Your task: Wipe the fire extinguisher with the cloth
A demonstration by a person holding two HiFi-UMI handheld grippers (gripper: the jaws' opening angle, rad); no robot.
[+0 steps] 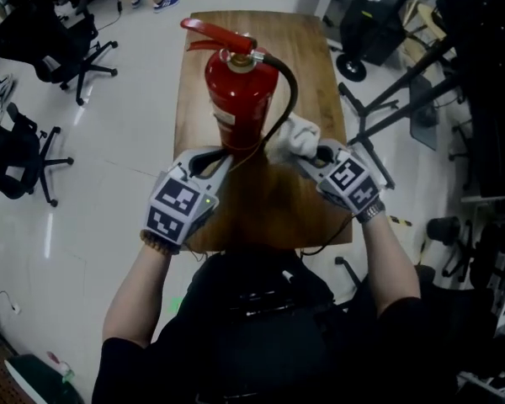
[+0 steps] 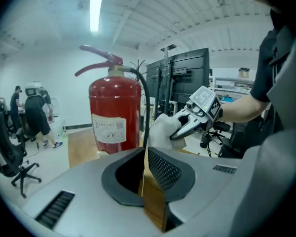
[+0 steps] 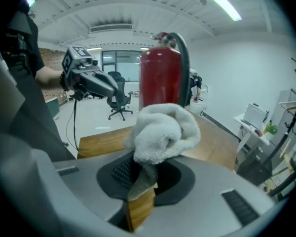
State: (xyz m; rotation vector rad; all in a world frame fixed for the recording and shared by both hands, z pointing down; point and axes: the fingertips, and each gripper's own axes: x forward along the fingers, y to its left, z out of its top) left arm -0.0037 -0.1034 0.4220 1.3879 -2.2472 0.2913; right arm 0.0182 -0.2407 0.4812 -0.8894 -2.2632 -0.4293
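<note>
Left gripper (image 2: 144,154) clenched empty, right gripper (image 1: 310,152) grasping cloth (image 3: 163,132); fire extinguisher (image 2: 114,95) label (image 2: 108,129) seemingly illegible.

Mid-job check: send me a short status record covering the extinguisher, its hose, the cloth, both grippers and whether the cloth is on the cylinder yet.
fire extinguisher: red, upright on the wooden table
hose: black, curves down the cylinder's right side in the head view
cloth: white, bunched, beside the hose
right gripper: shut on the cloth
left gripper: jaws together, empty, near the cylinder's lower part
cloth contact: cannot tell whether it touches the cylinder
</note>
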